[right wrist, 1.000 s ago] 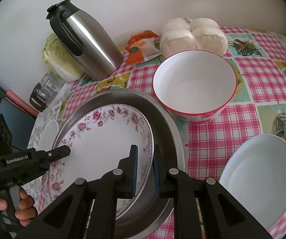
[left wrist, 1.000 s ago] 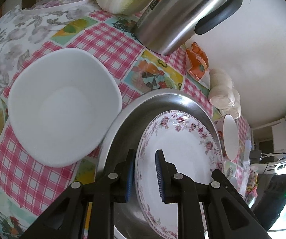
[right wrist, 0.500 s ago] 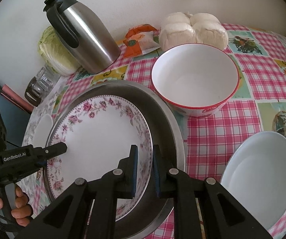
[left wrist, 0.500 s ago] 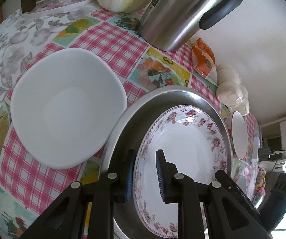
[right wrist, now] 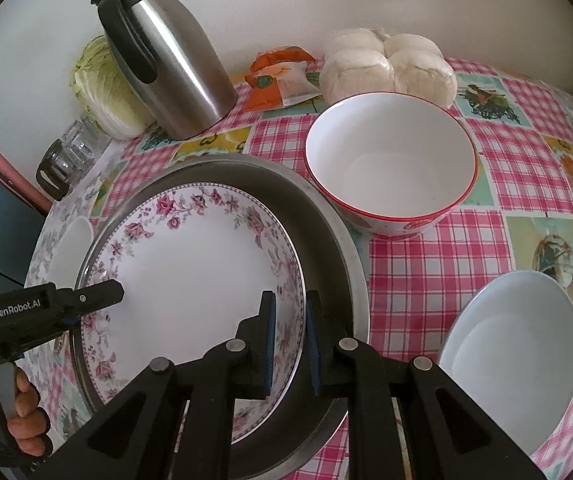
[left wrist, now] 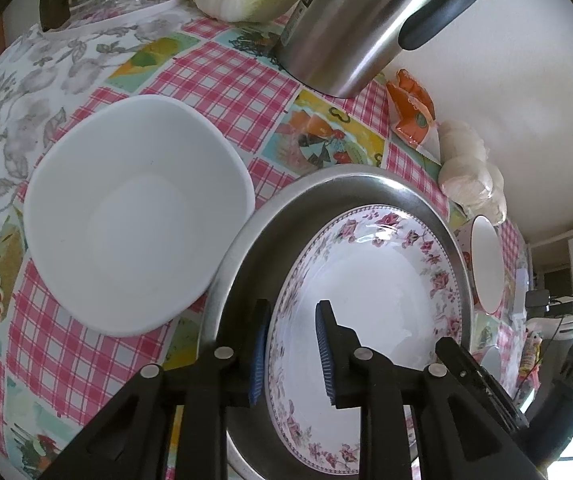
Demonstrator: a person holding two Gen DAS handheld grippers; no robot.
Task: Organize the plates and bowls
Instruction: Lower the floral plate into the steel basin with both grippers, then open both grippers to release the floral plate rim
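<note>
A floral-rimmed plate (right wrist: 190, 280) lies inside a steel pan (right wrist: 326, 240); it also shows in the left wrist view (left wrist: 370, 312) within the pan (left wrist: 254, 240). My left gripper (left wrist: 290, 348) straddles the plate's left rim, jaws a little apart around it. My right gripper (right wrist: 289, 336) clamps the plate's right rim. A white squarish bowl (left wrist: 134, 216) sits left of the pan. A red-rimmed bowl (right wrist: 390, 168) stands behind the pan on the right. A pale bowl (right wrist: 514, 360) lies at the right front.
A steel thermos jug (right wrist: 166, 52) stands at the back, with a cabbage (right wrist: 98, 88) and glass jars (right wrist: 66, 156) to its left. An orange packet (right wrist: 282, 76) and bagged buns (right wrist: 390, 68) lie by the wall. The checked tablecloth (right wrist: 426, 272) covers the table.
Both grippers stay on the plate's rims. The view has shifted slightly, and the plate and pan sit a little lower and flatter in frame.
</note>
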